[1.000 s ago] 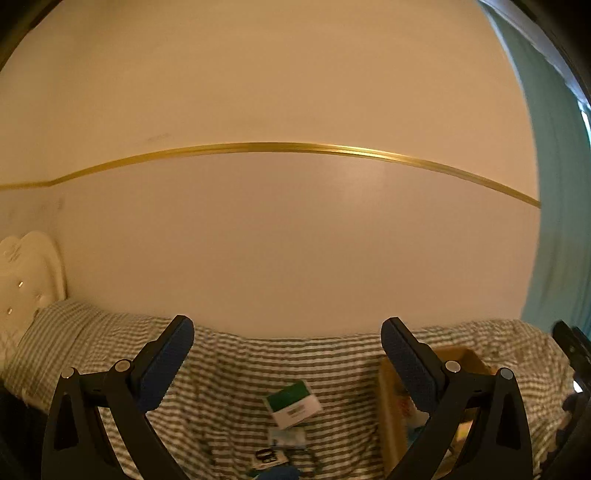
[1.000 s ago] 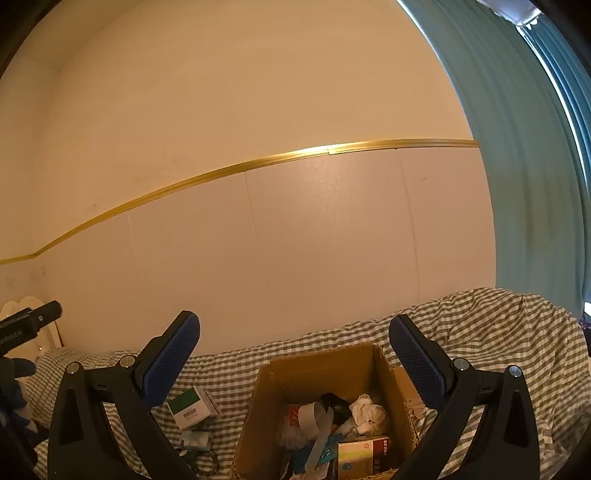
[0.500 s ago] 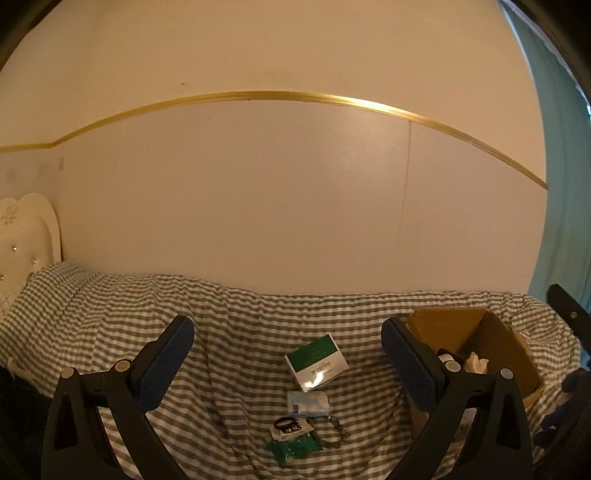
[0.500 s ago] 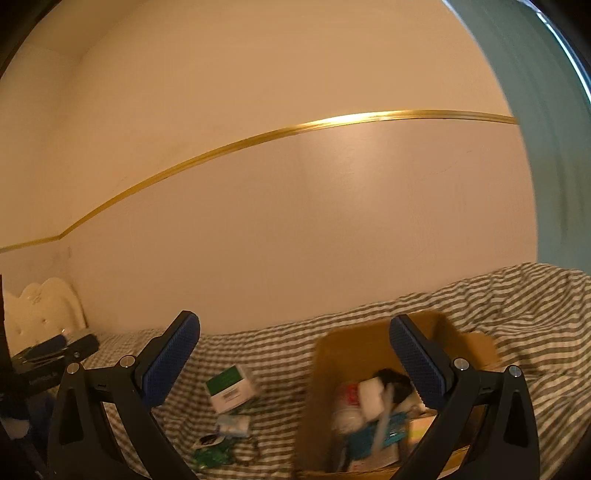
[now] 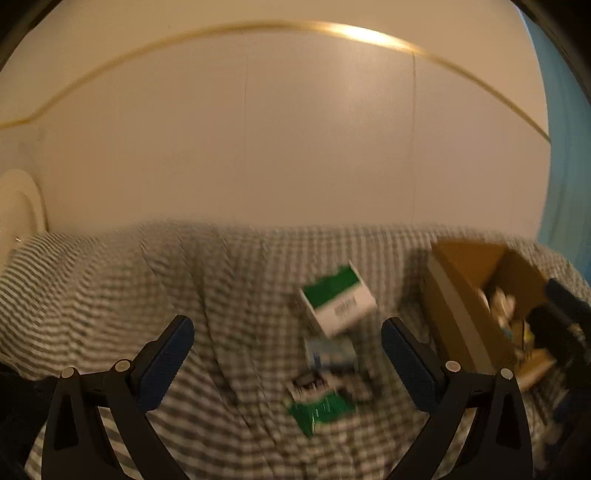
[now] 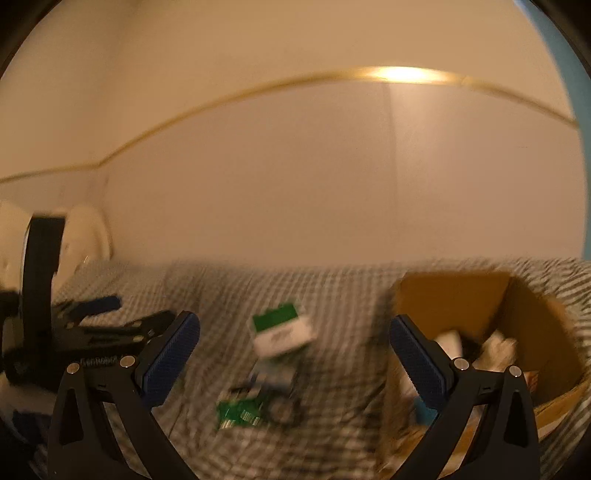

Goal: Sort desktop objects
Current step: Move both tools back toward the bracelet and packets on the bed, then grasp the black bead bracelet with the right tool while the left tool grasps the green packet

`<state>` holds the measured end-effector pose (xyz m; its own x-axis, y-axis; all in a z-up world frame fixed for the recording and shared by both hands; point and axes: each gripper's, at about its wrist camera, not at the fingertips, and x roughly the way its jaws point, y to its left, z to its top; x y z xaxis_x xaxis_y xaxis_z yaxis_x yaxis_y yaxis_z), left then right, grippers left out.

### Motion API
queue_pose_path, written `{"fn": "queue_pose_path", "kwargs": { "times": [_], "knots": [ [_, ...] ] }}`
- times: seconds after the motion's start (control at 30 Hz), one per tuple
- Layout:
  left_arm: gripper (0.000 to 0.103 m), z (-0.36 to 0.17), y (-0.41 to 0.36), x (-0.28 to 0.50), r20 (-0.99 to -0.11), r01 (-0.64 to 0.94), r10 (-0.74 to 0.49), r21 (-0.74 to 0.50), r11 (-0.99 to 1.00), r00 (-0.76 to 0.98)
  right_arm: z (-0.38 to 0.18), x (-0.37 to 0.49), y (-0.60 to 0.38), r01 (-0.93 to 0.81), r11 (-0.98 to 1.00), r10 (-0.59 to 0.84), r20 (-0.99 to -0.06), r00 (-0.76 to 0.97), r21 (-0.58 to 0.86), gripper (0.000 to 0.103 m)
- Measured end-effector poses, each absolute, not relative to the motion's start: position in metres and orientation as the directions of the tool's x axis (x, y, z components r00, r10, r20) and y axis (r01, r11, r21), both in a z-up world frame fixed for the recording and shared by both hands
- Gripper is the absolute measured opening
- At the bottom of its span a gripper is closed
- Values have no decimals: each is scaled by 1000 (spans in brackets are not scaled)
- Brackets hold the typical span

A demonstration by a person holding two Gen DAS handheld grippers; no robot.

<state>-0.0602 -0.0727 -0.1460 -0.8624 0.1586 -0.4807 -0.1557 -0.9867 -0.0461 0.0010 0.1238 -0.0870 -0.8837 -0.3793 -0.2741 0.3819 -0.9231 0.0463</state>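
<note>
A green-and-white box (image 5: 338, 301) (image 6: 281, 330) lies on the checked cloth (image 5: 147, 288). Below it sit a pale blue packet (image 5: 328, 350), a small black-and-white item (image 5: 308, 384) and a green packet (image 5: 319, 410) (image 6: 240, 411). An open cardboard box (image 5: 476, 295) (image 6: 480, 314) holding several items stands to the right. My left gripper (image 5: 286, 349) is open above the cloth, with the small items between and beyond its fingers. My right gripper (image 6: 293, 354) is open too, nothing held. Both views are blurred.
A cream wall with a gold strip (image 5: 332, 29) rises behind the cloth. A white padded headboard (image 5: 18, 210) is at the far left, a teal curtain (image 5: 565, 166) at the right. The left gripper's black frame (image 6: 92, 332) shows at the left of the right wrist view.
Both cameras have tilted down and moved closer, so the cloth, the small items and the cardboard box fill more of each view. Both grippers stay open.
</note>
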Motion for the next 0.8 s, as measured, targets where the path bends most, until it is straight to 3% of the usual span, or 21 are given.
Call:
{"fn": "queue_pose_path", "kwargs": {
  "times": [0.13, 0.37, 0.53, 0.6, 0.8],
  "knots": [
    [103, -158, -69, -66, -523, -176, 173, -44, -983, -835, -111, -2, 105, 420, -907, -400, -345, -849, 19, 93],
    [102, -191, -59, -90, -606, -197, 161, -7, -980, -779, -152, -17, 95, 439, -898, -402, -459, -792, 29, 67],
    [92, -225, -60, -122, -739, -182, 178, -76, -980, -650, -175, -24, 92, 436, -900, -376, -489, -787, -9, 65],
    [90, -239, -62, -130, -775, -159, 188, -114, -981, -603, -186, -31, 91, 438, -899, -371, -511, -775, -11, 59],
    [90, -252, -58, -141, -802, -153, 168, -97, -983, -573, -206, -64, 86, 418, -908, -352, -555, -754, 8, 59]
  ]
}}
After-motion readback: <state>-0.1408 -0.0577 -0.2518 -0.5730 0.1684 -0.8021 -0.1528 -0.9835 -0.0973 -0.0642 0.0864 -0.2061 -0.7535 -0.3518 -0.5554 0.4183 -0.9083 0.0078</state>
